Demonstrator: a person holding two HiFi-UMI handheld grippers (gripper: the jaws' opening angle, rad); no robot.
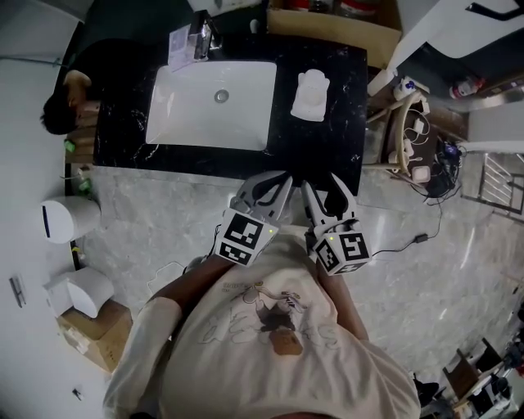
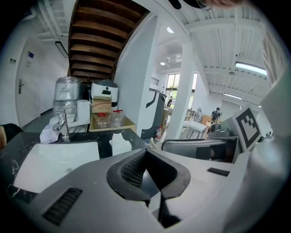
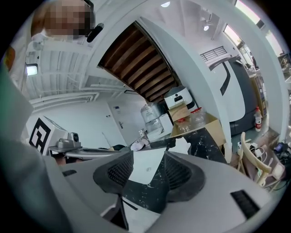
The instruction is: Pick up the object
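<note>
The object (image 1: 311, 96), a small white lump, sits on the black table (image 1: 327, 155) just right of the sink (image 1: 246, 123), well back from the near edge and out of the basin. It stands alone on bare stone, so I'd say it was put there to be easy to take.

Both grippers hang side by side just short of the table's near edge, pointing toward it. The left gripper (image 1: 278, 178) has its pads pressed together with nothing between them; it looks like the spare hand. The right gripper (image 1: 321, 182) stands with its jaws apart and empty, only sink and stone showing through the gap. It lines up more nearly with the object, which suggests it is the one meant to grasp.

There is room enough. The stone between the near edge and the object is bare, and the faucet (image 1: 201, 37) is well off to the left. The sink rim lies close on the object's left, a box (image 1: 327, 24) stands behind, and the table's right edge drops off near a chair (image 1: 401, 131) hung with cables.
</note>
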